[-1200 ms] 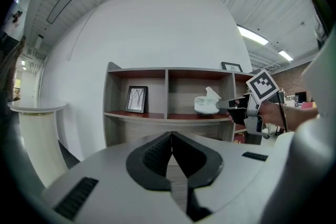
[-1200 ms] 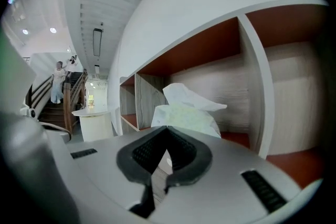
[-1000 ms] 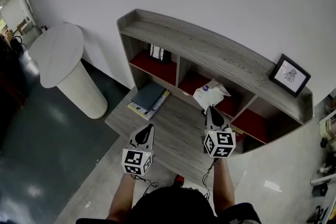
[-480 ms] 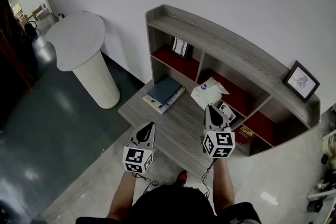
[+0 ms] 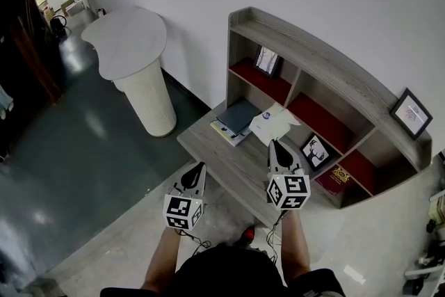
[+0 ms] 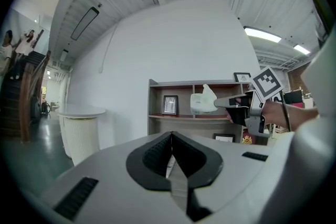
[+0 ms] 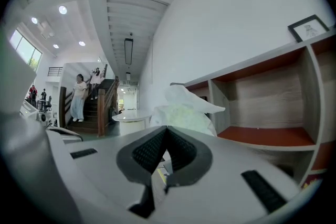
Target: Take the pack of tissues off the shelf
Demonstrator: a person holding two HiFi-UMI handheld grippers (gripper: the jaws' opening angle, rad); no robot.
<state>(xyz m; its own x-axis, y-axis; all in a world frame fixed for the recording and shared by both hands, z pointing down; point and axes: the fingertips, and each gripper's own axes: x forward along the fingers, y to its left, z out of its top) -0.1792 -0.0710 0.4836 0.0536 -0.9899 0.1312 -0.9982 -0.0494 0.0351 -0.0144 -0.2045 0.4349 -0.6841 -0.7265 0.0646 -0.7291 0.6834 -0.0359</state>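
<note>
The pack of tissues [image 5: 271, 123] is white and crumpled, with a tissue poking out of its top. My right gripper [image 5: 276, 144] is shut on it and holds it level over the low wooden table [image 5: 221, 158], in front of the grey shelf unit [image 5: 327, 73]. The right gripper view shows the pack [image 7: 184, 110] just beyond the closed jaws of my right gripper [image 7: 167, 129]. My left gripper [image 5: 197, 169] is shut and empty, down to the left of the table. From the left gripper view [image 6: 171, 136] the pack [image 6: 203, 101] hangs before the shelves.
Books [image 5: 235, 120] lie on the low table near the shelf. Picture frames stand in a red-floored compartment [image 5: 267, 60], on the shelf's top [image 5: 411, 113] and low down [image 5: 316, 151]. A white round pedestal table [image 5: 135, 52] stands to the left. People stand on stairs [image 7: 79, 94] far off.
Both grippers have drawn back and sideways from the shelf unit, which now sits further right in the head view. The tissue pack has come along in the right gripper.
</note>
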